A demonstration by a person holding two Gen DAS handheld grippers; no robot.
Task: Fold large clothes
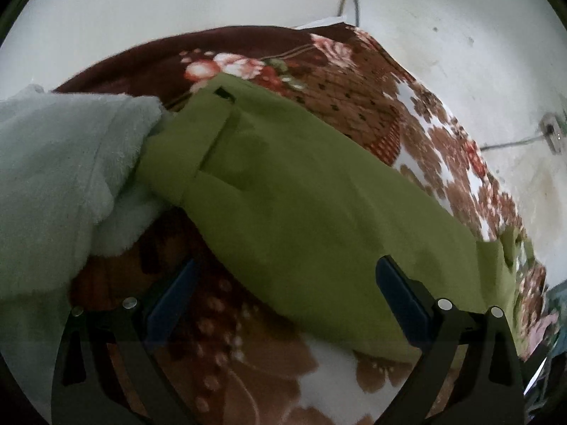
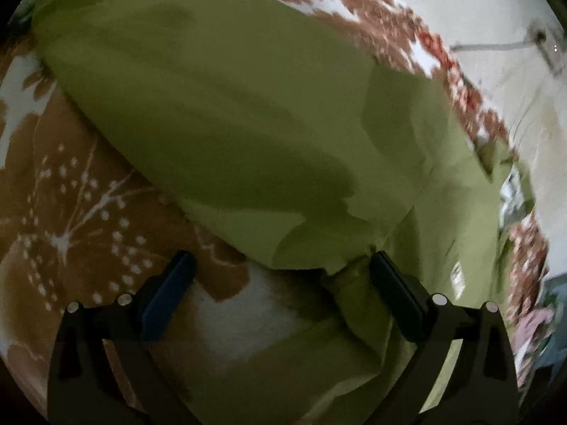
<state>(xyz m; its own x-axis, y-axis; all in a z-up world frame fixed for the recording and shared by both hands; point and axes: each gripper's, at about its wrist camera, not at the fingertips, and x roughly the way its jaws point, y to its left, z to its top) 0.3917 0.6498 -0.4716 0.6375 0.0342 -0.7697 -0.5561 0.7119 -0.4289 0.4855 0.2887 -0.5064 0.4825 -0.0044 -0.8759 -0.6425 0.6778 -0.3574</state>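
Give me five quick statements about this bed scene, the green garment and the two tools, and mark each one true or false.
1. The green garment lies on a floral blanket. True.
2. The left tool is clamped shut on the garment. False: its jaws stand wide apart, holding nothing.
3. A pale, fluffy towel-like cloth lies beside the garment in the left wrist view. True.
4. The garment is bright red. False: it is olive green.
5. The right tool is open, with green cloth reaching between its fingers. True.
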